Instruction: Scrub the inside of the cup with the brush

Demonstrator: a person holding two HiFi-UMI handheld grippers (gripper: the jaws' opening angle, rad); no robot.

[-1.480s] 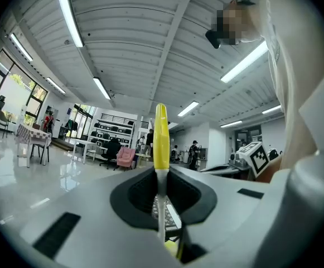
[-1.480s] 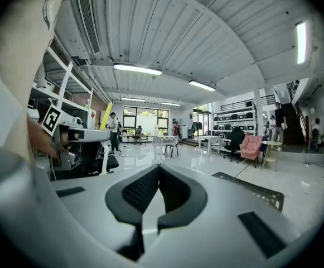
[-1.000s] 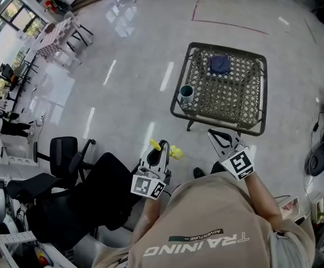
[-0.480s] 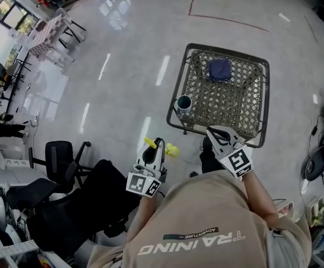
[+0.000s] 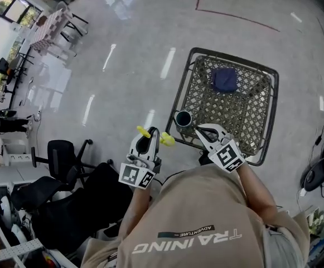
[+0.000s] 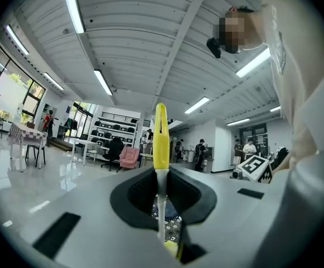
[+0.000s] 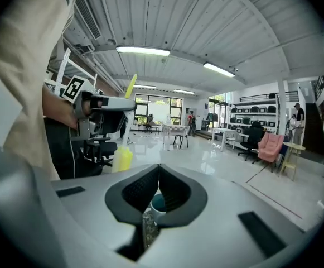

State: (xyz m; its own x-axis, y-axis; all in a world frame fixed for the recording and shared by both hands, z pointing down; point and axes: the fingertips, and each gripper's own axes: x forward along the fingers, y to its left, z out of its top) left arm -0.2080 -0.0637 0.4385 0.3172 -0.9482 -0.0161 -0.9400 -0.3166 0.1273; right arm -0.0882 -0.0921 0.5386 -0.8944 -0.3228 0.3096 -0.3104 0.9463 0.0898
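Left hand-held gripper [image 5: 150, 134] pinching yellow brush [image 6: 160, 134], ends protruding either side of jaws. Right hand-held gripper [image 5: 198, 130] pressed together, empty. Cup [image 5: 183, 118] upright just ahead of its tips, on table [image 5: 179, 98] corner.

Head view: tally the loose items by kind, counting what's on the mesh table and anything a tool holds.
Cup: 1
Brush: 1
Dark blue cloth-like item: 1
Total: 3
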